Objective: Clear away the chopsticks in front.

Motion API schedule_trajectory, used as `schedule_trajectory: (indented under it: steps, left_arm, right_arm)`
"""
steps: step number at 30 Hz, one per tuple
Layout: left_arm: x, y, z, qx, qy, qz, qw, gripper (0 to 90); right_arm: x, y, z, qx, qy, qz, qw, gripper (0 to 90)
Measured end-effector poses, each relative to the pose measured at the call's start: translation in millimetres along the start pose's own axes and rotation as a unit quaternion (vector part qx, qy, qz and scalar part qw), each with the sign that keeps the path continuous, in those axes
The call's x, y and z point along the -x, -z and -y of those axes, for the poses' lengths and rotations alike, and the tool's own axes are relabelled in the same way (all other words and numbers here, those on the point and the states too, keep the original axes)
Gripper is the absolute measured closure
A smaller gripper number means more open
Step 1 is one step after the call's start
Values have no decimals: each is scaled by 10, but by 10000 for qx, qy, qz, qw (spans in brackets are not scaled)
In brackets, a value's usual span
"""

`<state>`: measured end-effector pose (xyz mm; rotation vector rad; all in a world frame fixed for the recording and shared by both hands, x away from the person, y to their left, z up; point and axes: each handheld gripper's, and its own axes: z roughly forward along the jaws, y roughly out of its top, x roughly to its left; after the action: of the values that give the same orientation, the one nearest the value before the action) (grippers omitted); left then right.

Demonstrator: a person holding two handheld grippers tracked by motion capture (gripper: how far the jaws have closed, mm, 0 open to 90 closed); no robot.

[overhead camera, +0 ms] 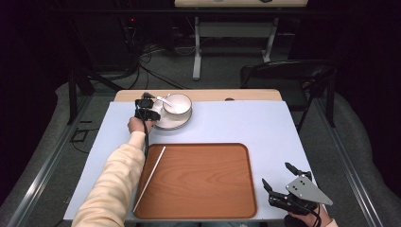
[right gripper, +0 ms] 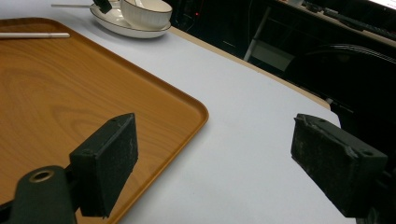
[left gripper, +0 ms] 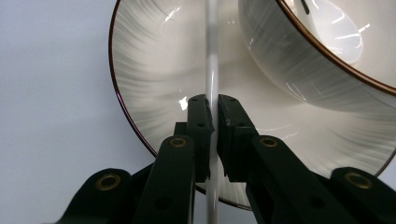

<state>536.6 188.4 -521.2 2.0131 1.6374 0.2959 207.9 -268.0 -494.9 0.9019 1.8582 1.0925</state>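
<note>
So nobody gave me a task here, but my guess is I'm clearing tableware onto the wooden tray [overhead camera: 198, 179], and right now I'm on chopstick number two. My left gripper [left gripper: 212, 123] is out past the tray's far-left corner, over the near-left rim of the plate [left gripper: 140, 70], and its jaws are pressed in on a thin white stick, a chopstick [left gripper: 212, 56] by the look of it, which runs across the plate just beside the bowl [left gripper: 299, 60] that sits on it. There's a spoon [overhead camera: 165, 100] resting in that bowl too. A matching white chopstick [overhead camera: 150, 177] already lies along the tray's left edge, which is why I figure this one belongs next to it. My right gripper [overhead camera: 283, 182] is parked off the tray's near-right corner with its jaws spread wide and nothing between them. The next move, as I see it, needs a clean lift straight up off the plate without clipping the bowl wall, then a swing back toward the tray's left side. The stick is skinny and slick, so it could pivot in the pinch; I can't tell how centred my hold is along its length.
</note>
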Motion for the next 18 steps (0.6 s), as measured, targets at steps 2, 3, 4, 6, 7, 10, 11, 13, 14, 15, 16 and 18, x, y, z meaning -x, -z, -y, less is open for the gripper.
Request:
schedule_trajectory:
  steps: [2, 3, 4, 6, 7, 10, 11, 13, 14, 15, 16, 18]
  left_arm:
    - [4, 17, 17, -28, -14, -17, 10000, 839]
    - [7, 25, 29, -39, -25, -25, 10000, 839]
    - [7, 25, 29, -39, -25, -25, 10000, 839]
    - [8, 40, 50, -52, -11, 4, 10000, 833]
    - [14, 49, 66, -30, -55, 29, 10000, 817]
    - [18, 69, 47, 65, -119, 44, 9999, 727]
    - [21, 73, 30, 78, -176, 11, 9998, 702]
    - [22, 68, -14, 64, -266, -1, 9996, 659]
    - [28, 58, -33, 40, -351, 17, 9994, 648]
    - [38, 49, -46, -7, -447, -29, 9990, 641]
    - [54, 26, -60, -81, -609, -59, 9981, 633]
    - [67, 0, -66, -171, -676, -15, 9976, 623]
  right_arm:
    - [-1, 1, 0, 3, 9, 3, 10000, 143]
    - [0, 4, 0, 5, 3, 4, 10000, 143]
    - [0, 4, 0, 5, 3, 4, 10000, 143]
    - [1, 6, 1, 13, -5, 8, 10000, 143]
    - [-1, 5, 1, 8, 1, 1, 10000, 143]
    - [-1, 4, 0, 7, 0, 2, 10000, 143]
    - [0, 4, 0, 7, 0, 2, 10000, 143]
    - [-2, 3, -1, 7, 2, 7, 10000, 143]
    - [-2, 3, -1, 8, 1, 5, 10000, 143]
    - [0, 3, 0, 2, -3, 6, 10000, 143]
    - [0, 2, 0, 2, -13, 6, 10000, 143]
    - [0, 2, 0, -1, -20, 4, 10000, 143]
